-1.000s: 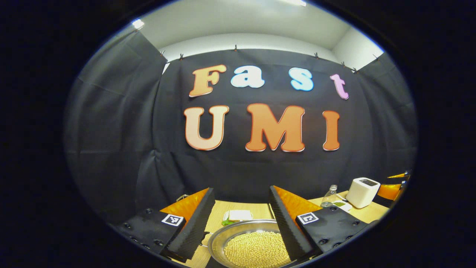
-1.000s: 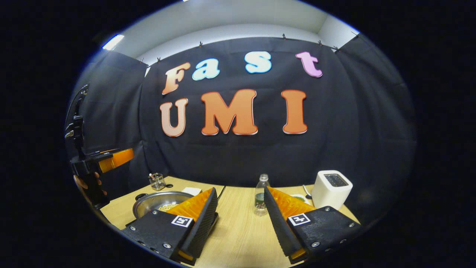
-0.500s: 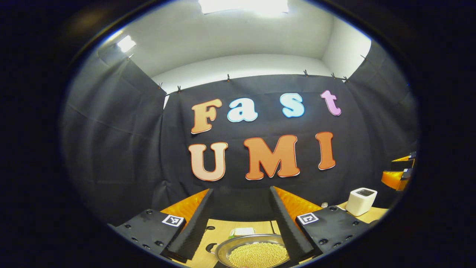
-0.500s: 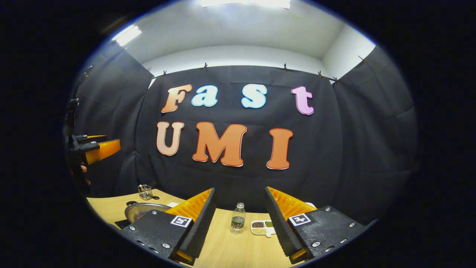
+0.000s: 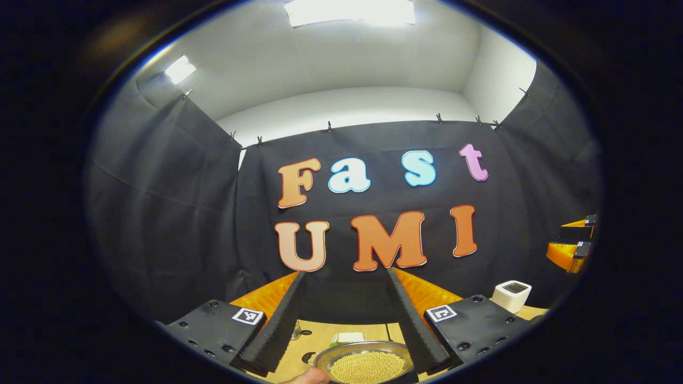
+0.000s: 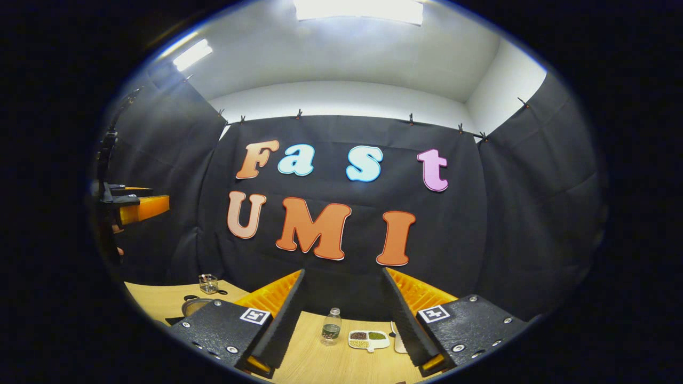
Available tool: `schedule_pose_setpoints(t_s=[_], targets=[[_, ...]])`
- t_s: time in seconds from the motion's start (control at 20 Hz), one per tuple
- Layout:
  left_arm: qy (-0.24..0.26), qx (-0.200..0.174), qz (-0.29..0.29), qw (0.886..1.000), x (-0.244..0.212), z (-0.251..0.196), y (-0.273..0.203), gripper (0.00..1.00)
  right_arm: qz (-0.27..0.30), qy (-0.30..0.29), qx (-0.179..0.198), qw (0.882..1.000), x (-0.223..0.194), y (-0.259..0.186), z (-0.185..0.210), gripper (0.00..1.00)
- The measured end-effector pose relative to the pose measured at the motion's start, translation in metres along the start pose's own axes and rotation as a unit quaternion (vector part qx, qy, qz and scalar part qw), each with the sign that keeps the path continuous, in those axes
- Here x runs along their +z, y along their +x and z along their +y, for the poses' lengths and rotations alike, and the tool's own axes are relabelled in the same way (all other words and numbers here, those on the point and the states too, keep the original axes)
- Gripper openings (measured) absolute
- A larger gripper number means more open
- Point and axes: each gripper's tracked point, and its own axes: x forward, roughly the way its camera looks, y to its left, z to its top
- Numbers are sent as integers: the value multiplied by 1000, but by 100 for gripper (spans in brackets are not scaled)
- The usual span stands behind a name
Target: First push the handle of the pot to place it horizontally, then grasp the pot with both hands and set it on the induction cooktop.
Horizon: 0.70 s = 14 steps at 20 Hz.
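A steel pot [image 5: 365,365] holding pale beans sits low on the wooden table [image 5: 320,333], straight below the gap of my left gripper [image 5: 346,272]. That gripper is open, holds nothing and stands well above the pot. A dark handle stub [image 5: 306,356] sticks out at the pot's left. In the right gripper view the pot [image 6: 195,305] lies far to the left, partly hidden by my right gripper's finger. My right gripper [image 6: 343,270] is open and holds nothing, above the table [image 6: 320,362]. The left gripper [image 6: 136,208] shows far off at the left edge, in a hand.
A white toaster [image 5: 510,295] stands on the right of the table. A small bottle [image 6: 331,325] and a divided dish [image 6: 369,340] of beans lie ahead of the right gripper. A glass cup [image 6: 208,284] stands behind the pot. A small white block [image 5: 347,337] lies beyond the pot.
Both grippers have risen and tipped upward: the table and pot have sunk toward the bottom of both views and look smaller. Both stay open.
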Motion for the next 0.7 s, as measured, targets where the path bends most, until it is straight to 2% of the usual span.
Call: schedule_pose_setpoints(t_s=[0.05,0.15,0.3,0.4,0.45,0.5,0.55,0.7], targets=[[4,-1,-9,1000,6,2,0,99,2,5,3,1000,2,-1,-1,87],[25,23,-19,999,12,19,3,99,0,5,5,1000,8,-4,-7,88],[14,12,-3,1000,2,15,1,100,-17,-2,-16,1000,20,-6,-22,93],[12,12,3,1000,0,15,3,99,-23,1,-13,1000,27,-7,-18,97],[15,6,9,1000,-2,11,6,99,-27,2,-8,1000,31,-6,-15,94],[17,8,14,1000,-2,9,8,99,-34,1,-9,999,36,-6,-15,97],[17,14,13,1000,1,11,14,96,-40,-4,-14,999,41,-4,-18,94],[0,24,1,1000,10,9,19,99,-45,-13,-10,999,49,-7,-14,94]])
